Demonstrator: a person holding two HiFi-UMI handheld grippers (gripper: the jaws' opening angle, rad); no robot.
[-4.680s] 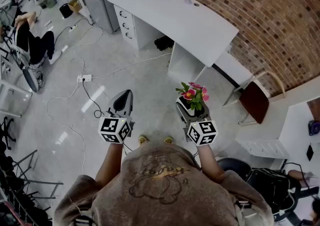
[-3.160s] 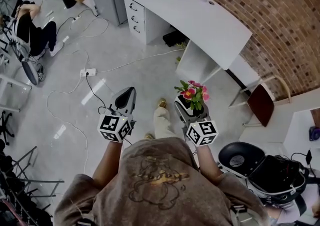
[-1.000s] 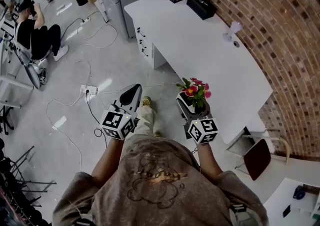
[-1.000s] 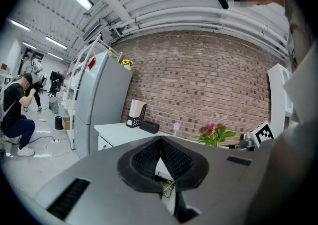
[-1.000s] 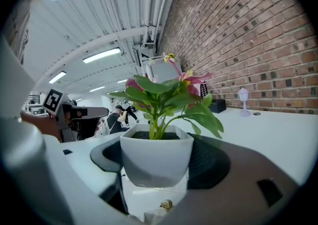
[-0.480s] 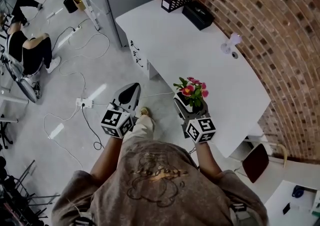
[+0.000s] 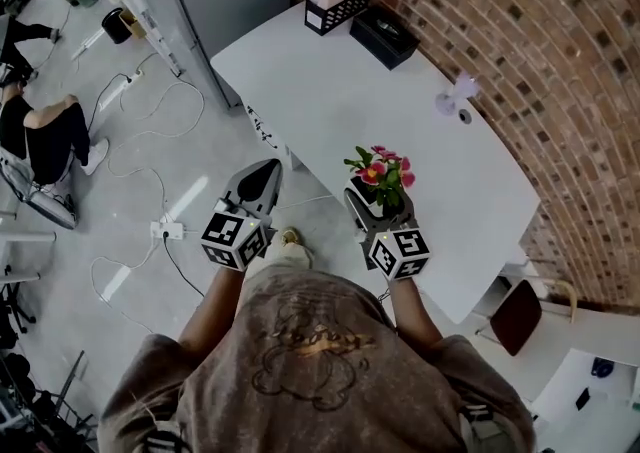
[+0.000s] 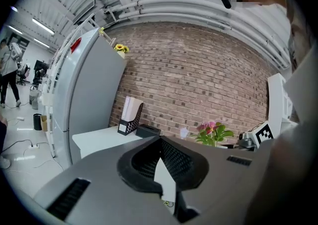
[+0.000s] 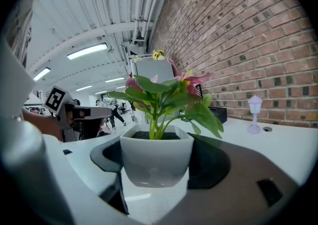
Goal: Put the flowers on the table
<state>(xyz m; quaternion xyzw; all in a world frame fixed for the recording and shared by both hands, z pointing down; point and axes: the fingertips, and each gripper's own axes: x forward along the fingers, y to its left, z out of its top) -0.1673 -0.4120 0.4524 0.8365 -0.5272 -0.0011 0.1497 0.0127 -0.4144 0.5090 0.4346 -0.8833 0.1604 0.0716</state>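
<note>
Flowers (image 7: 378, 173) clamped in right hand-held gripper (image 7: 374, 199); pot (image 9: 156, 157) leaf-hidden in head view

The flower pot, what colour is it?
The pot is plain white, clearest in the right gripper view.

The head view looks steeply down from above the person's shoulders onto the long white desk (image 7: 330, 91) by the red brick wall (image 7: 520, 31). The left gripper view, set low, faces that wall squarely. The right gripper view looks along the desk, wall at right.
</note>
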